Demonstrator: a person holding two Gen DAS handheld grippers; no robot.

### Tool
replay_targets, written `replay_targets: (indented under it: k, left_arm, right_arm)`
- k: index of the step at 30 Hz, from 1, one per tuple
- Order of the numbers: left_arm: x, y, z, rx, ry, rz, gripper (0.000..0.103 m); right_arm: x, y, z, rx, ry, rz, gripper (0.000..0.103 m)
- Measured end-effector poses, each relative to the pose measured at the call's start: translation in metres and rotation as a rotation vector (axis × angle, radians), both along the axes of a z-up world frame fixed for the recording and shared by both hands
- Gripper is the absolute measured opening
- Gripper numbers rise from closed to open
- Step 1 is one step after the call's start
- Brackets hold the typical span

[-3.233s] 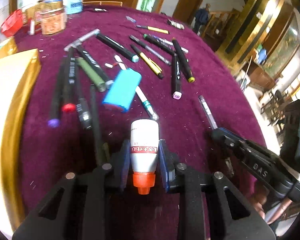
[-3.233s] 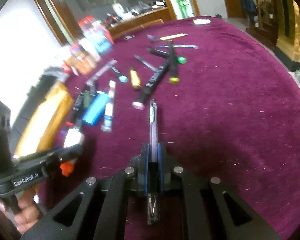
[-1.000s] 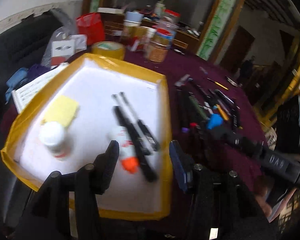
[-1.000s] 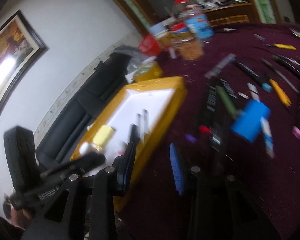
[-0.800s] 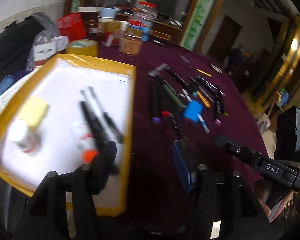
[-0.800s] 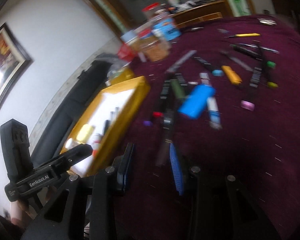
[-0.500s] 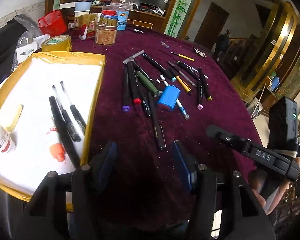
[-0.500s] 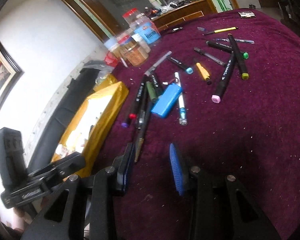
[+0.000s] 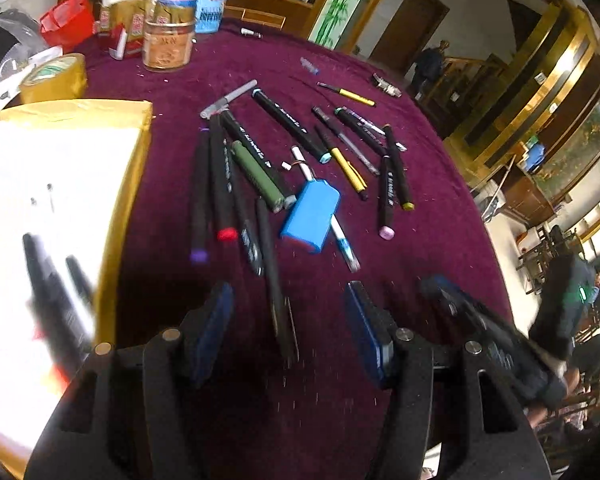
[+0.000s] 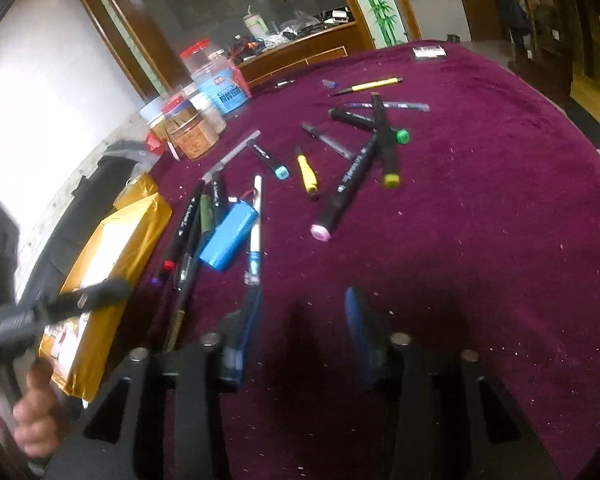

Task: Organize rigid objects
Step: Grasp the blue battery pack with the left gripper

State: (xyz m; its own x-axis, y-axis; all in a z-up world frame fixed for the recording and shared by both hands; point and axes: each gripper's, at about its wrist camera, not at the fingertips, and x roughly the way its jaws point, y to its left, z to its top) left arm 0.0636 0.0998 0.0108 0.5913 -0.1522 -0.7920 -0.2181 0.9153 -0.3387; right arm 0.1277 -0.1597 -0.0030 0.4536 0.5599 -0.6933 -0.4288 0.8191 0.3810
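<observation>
Pens and markers scattered all over the maroon worktop (image 9: 420,208), mostly bunched just right of the yellow tray (image 9: 116,184). Closest candidate looks like the long black pen (image 9: 270,272), lying between the left tongs' (image 9: 288,332) spread fingers but not touched yet, long axis running roughly straight away from the camera, clip end toward the tongs, far end up by the blue box (image 9: 310,216). Next to it: purple-tipped marker (image 9: 200,200) and red-tipped marker (image 9: 222,184), both roughly parallel, coloured ends pointing back toward the tongs. Tray already holding a few dark pens (image 9: 48,280), blurry though. Left tongs wide apart, nothing in them. Right tongs (image 10: 300,328) same story, wide and empty, hovering low over bare cloth with the teal-and-white pen (image 10: 255,224) just ahead of the left finger, pointing away too. Reads like the reach-for-the-next-item step, plenty still left to sort. Probably calls for dropping lower, straddling the black pen across its width, then squeezing mid-barrel. Pink-capped marker (image 10: 346,188) further out, angled diagonally, for later maybe.
</observation>
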Motion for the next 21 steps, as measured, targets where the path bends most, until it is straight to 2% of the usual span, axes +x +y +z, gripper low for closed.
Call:
replay_targets:
  k: [3, 6, 11, 15, 18, 21]
  left_arm:
    - [0.030, -0.005, -0.007, 0.012, 0.033, -0.033, 0.056]
    - [0.058, -0.010, -0.016, -0.027, 0.057, -0.057, 0.056]
    - [0.101, -0.015, -0.039, -0.012, 0.136, -0.100, 0.056]
    - [0.108, -0.017, -0.040, 0.028, 0.138, -0.087, 0.055]
    - [0.102, -0.020, -0.040, 0.073, 0.120, -0.074, 0.040]
    - [0.091, -0.023, -0.039, 0.104, 0.126, -0.079, 0.038]
  right_arm:
    - [0.002, -0.006, 0.000, 0.032, 0.015, -0.005, 0.041]
    - [0.002, -0.003, -0.001, 0.025, 0.016, -0.008, 0.041]
    - [-0.004, 0.003, 0.001, 0.005, -0.015, 0.034, 0.041]
    - [-0.002, 0.003, 0.000, 0.023, 0.001, 0.051, 0.041]
    - [0.001, 0.000, -0.001, 0.048, 0.021, 0.048, 0.041]
    - [0.001, -0.002, -0.002, 0.067, 0.037, 0.051, 0.041]
